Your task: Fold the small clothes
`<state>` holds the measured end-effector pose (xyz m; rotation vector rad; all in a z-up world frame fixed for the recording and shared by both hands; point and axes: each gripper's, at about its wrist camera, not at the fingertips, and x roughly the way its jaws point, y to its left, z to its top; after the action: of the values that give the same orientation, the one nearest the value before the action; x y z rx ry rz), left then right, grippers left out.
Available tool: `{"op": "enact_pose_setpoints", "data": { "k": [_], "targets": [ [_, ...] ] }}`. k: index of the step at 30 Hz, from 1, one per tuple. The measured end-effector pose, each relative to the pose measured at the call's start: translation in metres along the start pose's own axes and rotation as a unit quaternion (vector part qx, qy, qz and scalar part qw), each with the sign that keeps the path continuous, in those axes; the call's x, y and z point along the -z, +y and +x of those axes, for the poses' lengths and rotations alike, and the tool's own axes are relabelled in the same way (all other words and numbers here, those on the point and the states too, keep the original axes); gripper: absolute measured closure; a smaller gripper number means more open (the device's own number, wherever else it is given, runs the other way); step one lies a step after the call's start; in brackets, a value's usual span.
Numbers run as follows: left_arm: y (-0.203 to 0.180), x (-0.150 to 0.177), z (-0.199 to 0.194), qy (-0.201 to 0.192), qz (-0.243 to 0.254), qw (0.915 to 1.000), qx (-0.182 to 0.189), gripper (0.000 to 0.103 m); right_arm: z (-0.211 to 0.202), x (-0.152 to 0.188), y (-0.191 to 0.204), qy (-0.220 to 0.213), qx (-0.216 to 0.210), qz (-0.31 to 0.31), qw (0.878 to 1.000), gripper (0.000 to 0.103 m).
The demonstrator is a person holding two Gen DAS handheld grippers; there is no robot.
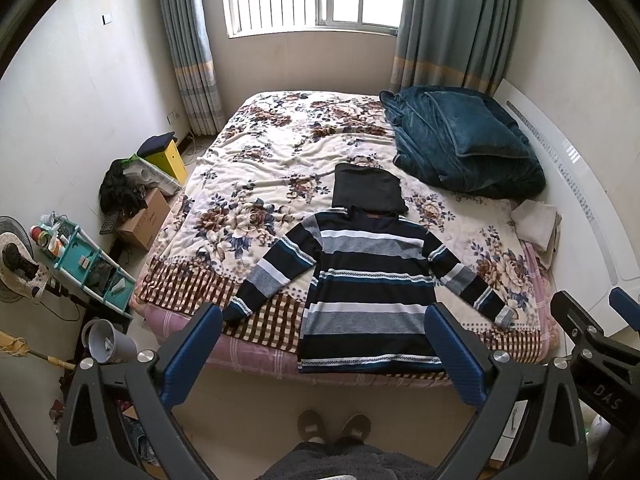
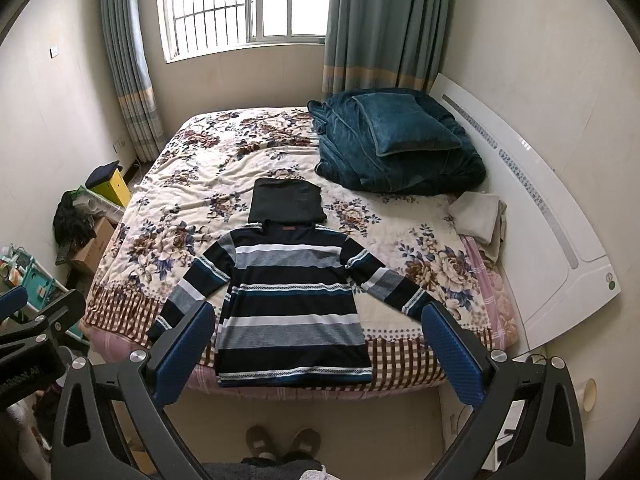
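Striped sweater (image 1: 368, 292) lies flat, sleeves spread, at the bed's (image 1: 280, 152) near edge, hem by the rim. Left gripper (image 1: 324, 344) & right gripper (image 2: 318, 340) hover above it, jaws wide, empty. Best start, prob.: pinch each cuff, fold sleeves inward across the body, w/o dragging the hem off.

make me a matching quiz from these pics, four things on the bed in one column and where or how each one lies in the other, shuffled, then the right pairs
Things:
1. striped sweater
2. dark folded garment
3. teal blanket
4. pale folded cloth

Where or how:
A. heaped in the far right corner, near the curtain
B. spread flat with sleeves out, at the near edge of the bed
C. at the right edge, beside the white headboard
D. just beyond the sweater's collar, mid-bed

Pairs: 1-B, 2-D, 3-A, 4-C
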<state>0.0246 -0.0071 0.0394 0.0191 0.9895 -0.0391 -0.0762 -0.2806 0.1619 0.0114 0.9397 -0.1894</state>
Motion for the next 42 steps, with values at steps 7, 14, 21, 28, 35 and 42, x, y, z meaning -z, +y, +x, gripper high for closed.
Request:
{"op": "enact_pose_setpoints", "data": {
  "k": [7, 14, 21, 28, 35, 42],
  "targets": [
    [-0.007, -0.007, -0.002, -0.010, -0.004, 0.9998, -0.015, 0.000, 0.005, 0.000, -0.001, 0.001, 0.000, 0.002, 1.000, 0.000],
    [-0.029, -0.028, 0.055, -0.016, -0.008, 0.9982, -0.057, 0.000, 0.041, -0.043, -0.015, 0.029, 0.017, 0.038, 0.999, 0.000],
    [-0.066, -0.035, 0.144, 0.015, 0.020, 0.9979, -0.059, 0.000, 0.150, -0.058, -0.061, 0.070, 0.062, 0.111, 0.989, 0.000],
    [-0.108, -0.065, 0.255, 0.046, 0.058, 0.9961, -0.047, 0.000, 0.266, -0.070, -0.132, 0.123, 0.104, 0.232, 0.959, 0.000],
    [-0.148, -0.071, 0.412, 0.105, 0.108, 0.9882, -0.026, 0.000, 0.371, 0.001, -0.243, 0.172, 0.173, 0.375, 0.894, 0.000],
    [-0.174, -0.034, 0.568, 0.186, 0.154, 0.9692, -0.049, 0.000, 0.481, 0.112, -0.350, 0.195, 0.216, 0.491, 0.821, 0.000]
  ]
}}
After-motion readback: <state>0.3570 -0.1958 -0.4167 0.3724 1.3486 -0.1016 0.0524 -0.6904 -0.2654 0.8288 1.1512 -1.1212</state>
